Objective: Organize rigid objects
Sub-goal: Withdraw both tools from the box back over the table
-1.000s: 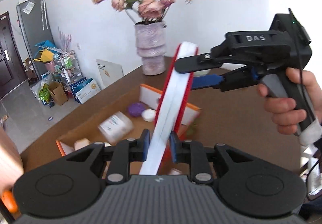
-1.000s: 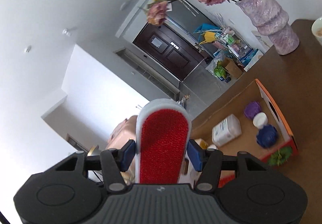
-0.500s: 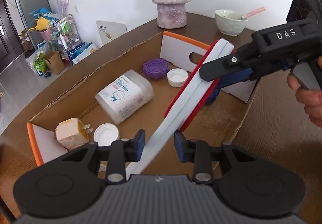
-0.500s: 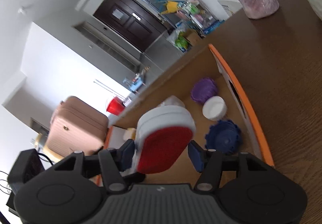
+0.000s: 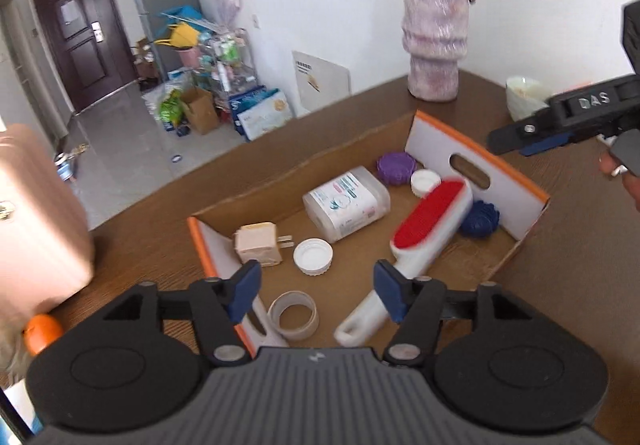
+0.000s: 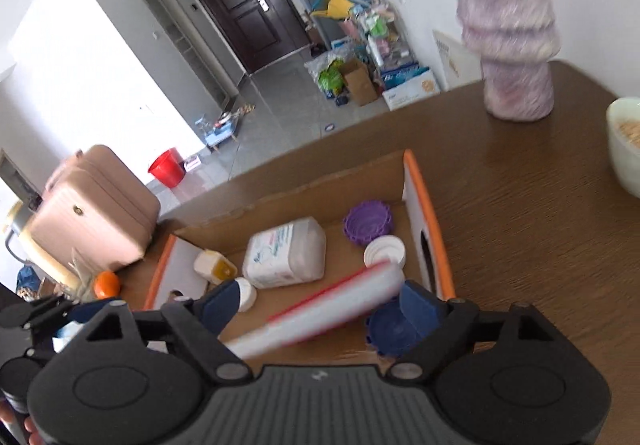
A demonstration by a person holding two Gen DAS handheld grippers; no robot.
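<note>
A white lint brush with a red pad (image 5: 426, 223) lies in the cardboard box (image 5: 486, 159), its head against a dark blue lid (image 5: 482, 217). It also shows blurred in the right wrist view (image 6: 320, 315). My left gripper (image 5: 316, 291) is open and empty above the box's near end. My right gripper (image 6: 320, 303) is open and empty over the box; it also shows in the left wrist view (image 5: 560, 125). The box holds a plastic jar (image 5: 346, 201), a purple lid (image 5: 396, 167), white caps (image 5: 313, 256), a plug adapter (image 5: 256, 243) and a tape ring (image 5: 293, 315).
A purple vase with flowers (image 5: 436, 45) and a white bowl (image 5: 524, 97) stand on the brown table behind the box. A pink suitcase (image 6: 92, 225) and an orange ball (image 5: 42, 331) are at the left. The floor lies beyond the table's far edge.
Both grippers held the lint brush over the box; now both have opened and drawn back, and the brush lies in the box.
</note>
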